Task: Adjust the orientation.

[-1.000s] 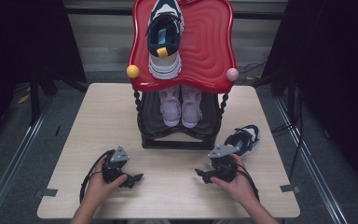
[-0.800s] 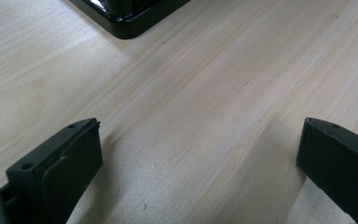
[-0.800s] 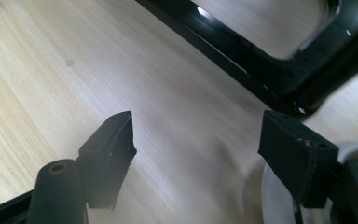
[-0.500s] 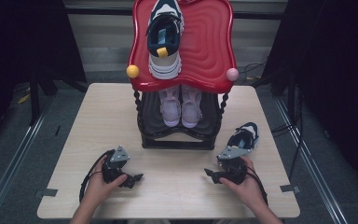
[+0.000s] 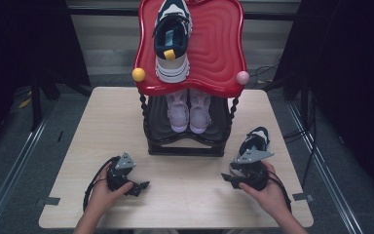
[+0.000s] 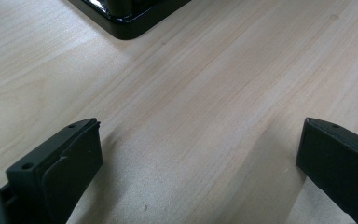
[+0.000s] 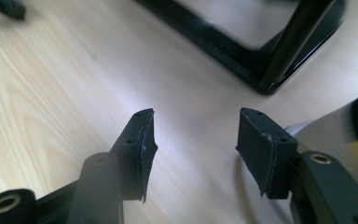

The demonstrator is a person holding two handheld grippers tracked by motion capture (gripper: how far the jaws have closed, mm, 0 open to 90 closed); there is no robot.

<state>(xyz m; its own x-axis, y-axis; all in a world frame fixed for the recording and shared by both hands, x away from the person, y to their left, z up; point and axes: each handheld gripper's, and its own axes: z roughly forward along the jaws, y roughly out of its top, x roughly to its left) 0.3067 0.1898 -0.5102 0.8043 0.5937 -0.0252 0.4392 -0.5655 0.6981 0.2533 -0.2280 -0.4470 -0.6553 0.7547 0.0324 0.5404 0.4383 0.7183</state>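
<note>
On the table [image 5: 102,126], seen from the high view, the right gripper [image 5: 229,178] is hovering just in front of a loose shoe [image 5: 254,145], which is lying right behind it, beside the rack [image 5: 185,146]; the shoe's long axis is running away from the person, tilted a little to the right. The right hand is much the nearer one; the left gripper [image 5: 143,185] is resting well apart on the far side. Counting: four shoes are showing, one on the rack's red top [image 5: 219,48], a pale pair [image 5: 189,111] on the lower shelf, and the loose one. In the left gripper view, the left jaws are standing wide over bare wood with nothing between them, the rack's corner [image 6: 126,21] lying ahead and to the left. In the right gripper view, the right jaws are standing about half open and have just been closing, with nothing between them; the shoe [image 7: 340,135] is lying off to their right and the rack's foot [image 7: 261,70] ahead, so the gripper is likely needing to swing right to reach it.
</note>
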